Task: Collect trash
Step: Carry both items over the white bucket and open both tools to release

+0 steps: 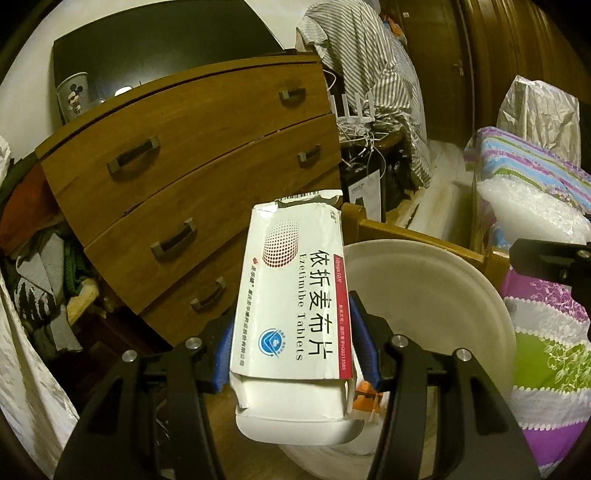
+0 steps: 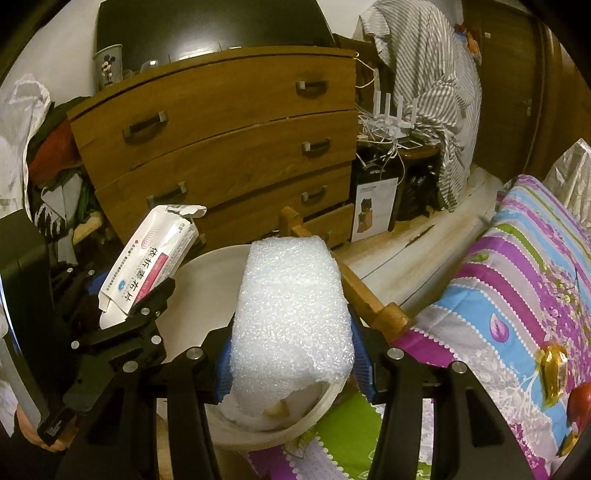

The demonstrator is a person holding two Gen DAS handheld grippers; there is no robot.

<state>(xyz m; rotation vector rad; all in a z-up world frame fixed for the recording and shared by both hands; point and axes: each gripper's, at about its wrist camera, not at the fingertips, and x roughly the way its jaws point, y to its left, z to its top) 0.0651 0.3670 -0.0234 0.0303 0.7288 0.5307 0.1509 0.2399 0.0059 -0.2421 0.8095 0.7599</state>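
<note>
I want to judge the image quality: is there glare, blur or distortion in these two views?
Left wrist view: warm dim light, medicine box sharp, chest of drawers bent by the fisheye. Right wrist view: foam piece bright, nearly washed out; dark corners; no clear motion blur.

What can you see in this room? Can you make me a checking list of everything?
Surface: flowery bedspread on the right, wooden floor beyond.
Job's things: torn white pill box; white foam sheet; both above a white bin.
Clutter: pile of clothes on the left, striped shirt hanging, cartoon cup on the dresser.
Grippers: left gripper shut on the pill box; right gripper shut on the foam sheet.
Cables: white tangle beside the dresser.
Surroundings: dark screen against the wall, wooden door at the back.
</note>
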